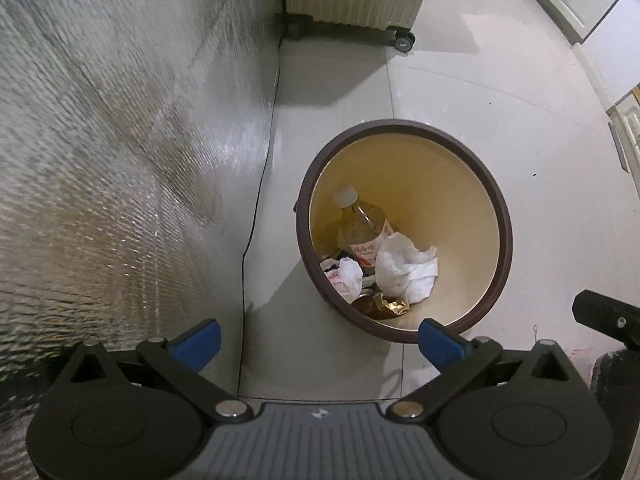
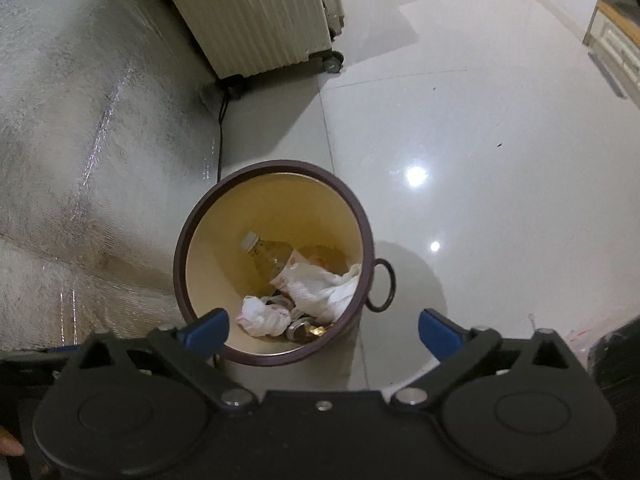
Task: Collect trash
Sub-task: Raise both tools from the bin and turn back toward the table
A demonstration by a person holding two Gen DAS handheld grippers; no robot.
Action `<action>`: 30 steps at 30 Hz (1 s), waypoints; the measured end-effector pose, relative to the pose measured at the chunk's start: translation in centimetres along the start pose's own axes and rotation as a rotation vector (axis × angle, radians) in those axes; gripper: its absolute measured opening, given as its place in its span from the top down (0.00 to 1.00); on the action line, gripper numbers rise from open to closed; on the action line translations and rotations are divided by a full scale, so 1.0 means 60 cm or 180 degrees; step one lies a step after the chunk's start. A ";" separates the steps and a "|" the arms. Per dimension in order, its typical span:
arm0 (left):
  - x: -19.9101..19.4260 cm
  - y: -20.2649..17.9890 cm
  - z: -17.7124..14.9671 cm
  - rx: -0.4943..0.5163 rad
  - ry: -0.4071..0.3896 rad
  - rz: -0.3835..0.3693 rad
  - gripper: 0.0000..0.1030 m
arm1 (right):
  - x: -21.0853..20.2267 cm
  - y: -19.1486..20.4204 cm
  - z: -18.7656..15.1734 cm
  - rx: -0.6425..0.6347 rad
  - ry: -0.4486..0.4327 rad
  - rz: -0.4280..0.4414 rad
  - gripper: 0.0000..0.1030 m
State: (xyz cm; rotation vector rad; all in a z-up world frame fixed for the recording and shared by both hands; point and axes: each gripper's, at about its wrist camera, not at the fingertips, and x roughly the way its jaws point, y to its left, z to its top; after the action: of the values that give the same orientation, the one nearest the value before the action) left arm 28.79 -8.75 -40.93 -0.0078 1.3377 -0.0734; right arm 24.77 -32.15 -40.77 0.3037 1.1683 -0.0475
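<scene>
Down on the pale tiled floor (image 2: 460, 120) stands a round trash bin (image 1: 505, 216) with a brown rim and a yellow inside. It sits right beside the edge of a shiny silver mat (image 1: 112, 152). At the bottom of the bin lies a clear plastic bottle (image 1: 362, 224) with a white cap and a red and white label. It leans against the bin's wall, cap up. A crumpled white tissue (image 1: 406, 268) lies on top of the bottle's lower part. A smaller white wad (image 1: 348, 274) with red marks lies next to it, and a bit of gold wrapper (image 1: 394, 306) is close to the near wall. A dark ring handle (image 2: 382, 286) hangs on the bin's side. The left gripper (image 1: 320, 340) hangs above the bin's near rim. Its blue fingers (image 1: 438, 342) are spread wide apart and hold nothing. The right gripper (image 2: 322, 332) hangs above the bin too, with its blue fingers (image 2: 206, 328) wide apart and nothing between them. Farther back, a cream ribbed suitcase (image 2: 256, 12) stands on small black wheels near the mat. A thin black cord (image 1: 260, 184) runs along the mat's edge toward the suitcase.
</scene>
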 end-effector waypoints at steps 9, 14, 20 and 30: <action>-0.061 -0.003 -0.006 0.0081 -0.0216 0.0011 0.00 | -0.041 0.002 -0.013 -0.0092 -0.0089 -0.0085 0.00; -0.099 -0.010 -0.017 0.0162 -0.0343 0.0006 0.00 | -0.071 0.004 -0.019 -0.0136 -0.0160 -0.0099 0.00; -0.151 -0.018 -0.037 0.0247 -0.0495 -0.0017 0.00 | -0.110 0.005 -0.035 -0.0152 -0.0238 -0.0115 0.00; -0.244 -0.030 -0.076 0.0371 -0.0757 -0.0112 0.00 | -0.203 0.002 -0.072 -0.0165 -0.0482 -0.0120 0.00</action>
State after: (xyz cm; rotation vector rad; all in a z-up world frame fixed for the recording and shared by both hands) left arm 20.91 -9.52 -27.68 0.0570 1.0940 -0.1749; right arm 16.13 -32.39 -31.21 0.2282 1.0235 -0.0720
